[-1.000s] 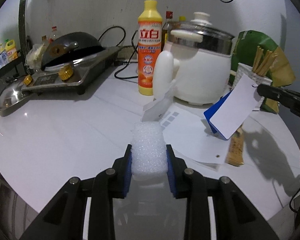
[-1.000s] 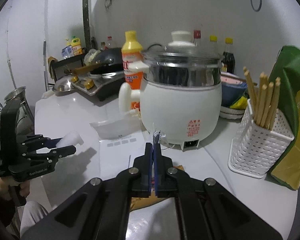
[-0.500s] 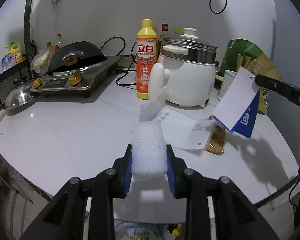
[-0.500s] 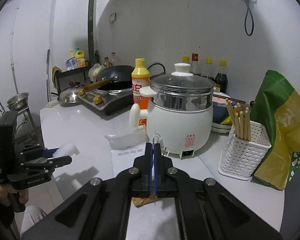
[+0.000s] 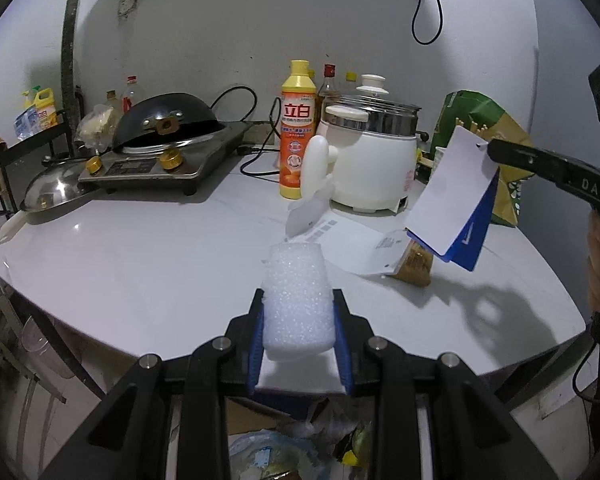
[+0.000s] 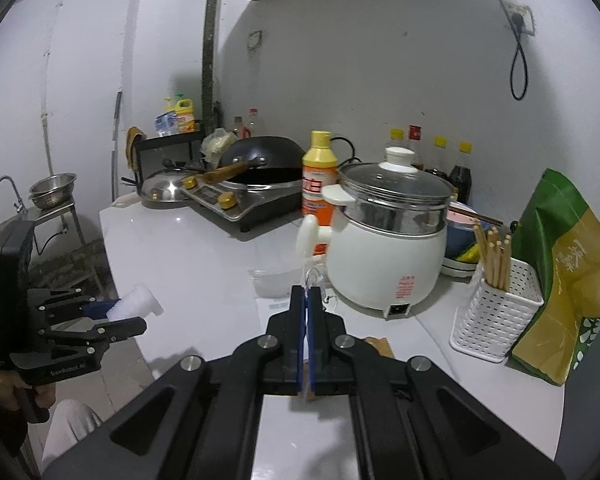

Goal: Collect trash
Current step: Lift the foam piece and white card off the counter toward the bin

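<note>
My left gripper [image 5: 298, 312] is shut on a white foam block [image 5: 296, 300] and holds it above the front edge of the white table [image 5: 140, 264]. It also shows in the right wrist view [image 6: 116, 314], at the left. My right gripper [image 6: 309, 300] is shut on white and blue paper tags [image 5: 452, 196], seen edge-on in the right wrist view [image 6: 307, 320]. They hang above the table at the right. A white paper sheet [image 5: 348, 244], a brown packet [image 5: 414, 266] and a clear plastic bag [image 5: 308, 212] lie on the table. Trash [image 5: 284, 452] shows below the table's edge.
A white electric cooker [image 6: 388, 240], an orange detergent bottle [image 5: 297, 132], a stove with a black wok [image 5: 160, 136], a chopstick basket [image 6: 496, 304], a green and yellow bag [image 6: 568, 276] and sauce bottles [image 6: 440, 156] stand at the back.
Both grippers have drawn back and up from the table, each with its load. The left one now hangs over the table's front edge, with trash showing below.
</note>
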Motion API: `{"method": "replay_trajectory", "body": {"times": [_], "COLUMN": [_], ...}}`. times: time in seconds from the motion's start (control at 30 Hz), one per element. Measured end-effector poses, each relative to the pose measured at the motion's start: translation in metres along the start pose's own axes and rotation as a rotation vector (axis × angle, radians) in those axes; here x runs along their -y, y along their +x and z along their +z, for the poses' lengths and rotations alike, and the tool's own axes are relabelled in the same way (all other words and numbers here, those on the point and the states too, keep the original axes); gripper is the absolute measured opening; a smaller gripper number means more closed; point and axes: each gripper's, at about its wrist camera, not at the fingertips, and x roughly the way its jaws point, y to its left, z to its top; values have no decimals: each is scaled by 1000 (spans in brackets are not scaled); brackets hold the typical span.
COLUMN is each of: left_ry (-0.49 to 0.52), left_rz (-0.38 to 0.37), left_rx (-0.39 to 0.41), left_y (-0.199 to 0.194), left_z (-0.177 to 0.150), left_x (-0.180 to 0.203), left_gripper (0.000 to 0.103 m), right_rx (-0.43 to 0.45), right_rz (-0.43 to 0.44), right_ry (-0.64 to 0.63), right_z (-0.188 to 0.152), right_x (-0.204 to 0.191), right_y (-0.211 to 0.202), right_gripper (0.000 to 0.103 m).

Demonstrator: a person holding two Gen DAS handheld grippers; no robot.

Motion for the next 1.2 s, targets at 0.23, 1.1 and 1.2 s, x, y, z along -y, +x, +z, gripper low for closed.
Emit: {"method": "replay_trajectory", "body": {"times": [0.23, 1.1, 1.2], "left_ry": [-38, -153, -167], "left_rz": [20, 72, 77], "left_rx": [17, -5, -17], "left_y": [-23, -68, -69], "left_z": [-19, -100, -112], "left_x": [-21, -88, -94], "left_gripper": [29, 29, 29], "right_rx": [0, -66, -81], "right_rz": [36, 204, 239], "right_ry": [-48, -192, -206], "right_z": [2, -24, -33], "right_x": [-34, -169, -182], "right_y": [-4, 15, 20], "right_gripper": [1, 1, 1]}}
